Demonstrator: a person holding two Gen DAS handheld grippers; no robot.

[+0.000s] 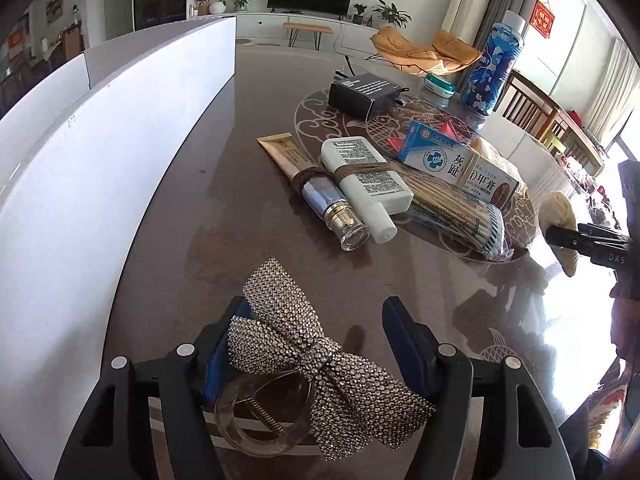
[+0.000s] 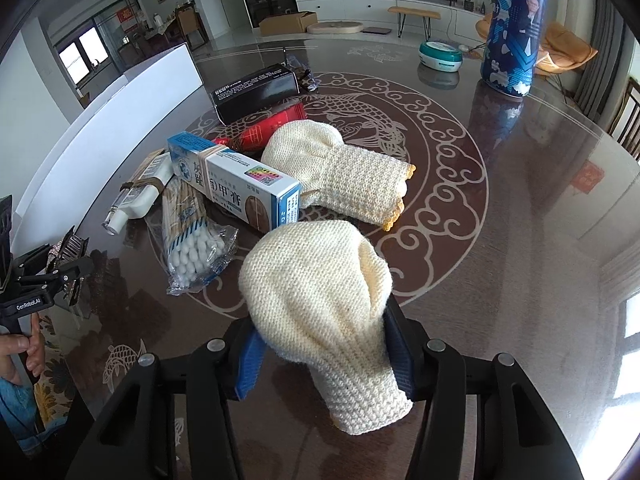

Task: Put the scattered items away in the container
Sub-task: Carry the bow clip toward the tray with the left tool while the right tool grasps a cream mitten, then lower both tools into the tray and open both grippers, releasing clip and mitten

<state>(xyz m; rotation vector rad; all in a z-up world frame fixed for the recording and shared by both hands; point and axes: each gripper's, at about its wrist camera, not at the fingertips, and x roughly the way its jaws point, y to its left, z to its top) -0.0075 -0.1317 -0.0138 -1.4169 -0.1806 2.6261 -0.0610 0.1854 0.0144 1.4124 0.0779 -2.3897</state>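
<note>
Bow clip (image 1: pixel 316 360) between left gripper (image 1: pixel 320 344) fingers, container (image 1: pixel 100 152) to its left; bottles (image 1: pixel 352 188), swabs (image 1: pixel 452 208), boxes ahead on table (image 1: pixel 224 240).

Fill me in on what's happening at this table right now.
A person is tidying scattered items with two handheld grippers. The left gripper holds a rhinestone bow hair clip beside the white container. The right gripper is clamped on a cream knitted glove. Its twin glove, a cotton swab pack, boxes and tubes lie on the table.
</note>
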